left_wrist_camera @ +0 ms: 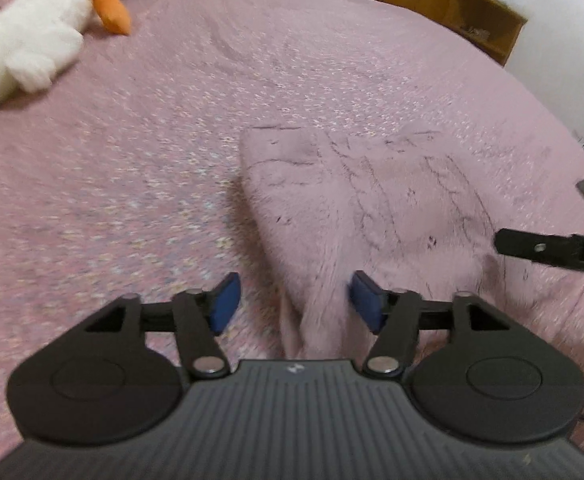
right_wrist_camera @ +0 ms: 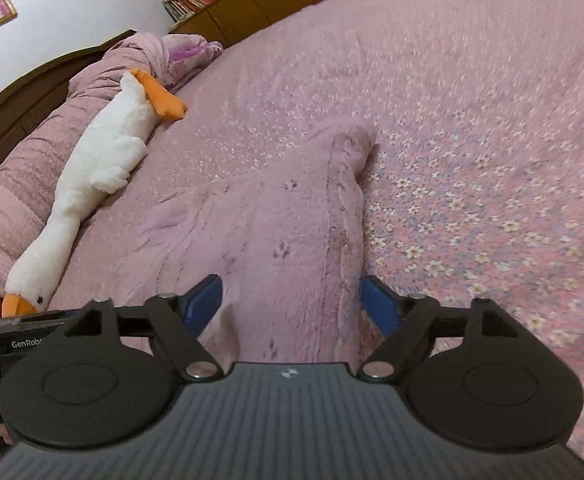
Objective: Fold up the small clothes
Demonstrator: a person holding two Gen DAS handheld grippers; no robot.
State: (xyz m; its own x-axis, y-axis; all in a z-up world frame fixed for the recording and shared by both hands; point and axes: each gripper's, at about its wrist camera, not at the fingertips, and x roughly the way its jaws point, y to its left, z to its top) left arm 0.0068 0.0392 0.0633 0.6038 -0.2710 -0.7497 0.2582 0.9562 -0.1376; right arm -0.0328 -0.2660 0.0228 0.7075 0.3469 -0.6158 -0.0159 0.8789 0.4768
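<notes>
**Both grippers wide over a pink fleece garment**

The left gripper (left_wrist_camera: 295, 300) has its jaws wide, one fold of the fluffy pink garment (left_wrist_camera: 372, 216) between its blue pads (left_wrist_camera: 224, 302), not pinched. The right gripper (right_wrist_camera: 292, 304) is wide too, over the same garment (right_wrist_camera: 283, 216). The garment lies on the pink floral bedspread (right_wrist_camera: 472, 160). Farther, a white plush goose (right_wrist_camera: 103, 160) lies beside a rolled quilt (right_wrist_camera: 23, 184).

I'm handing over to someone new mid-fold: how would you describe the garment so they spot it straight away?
Start from the big bed under its pink floral cover, with a white goose toy lying near the pillows. The garment lies flat mid-bed, reaching between the open jaws of both grippers. It is plain, fuzzy, paler pink fabric, unlike the flower-printed cover around it.
</notes>
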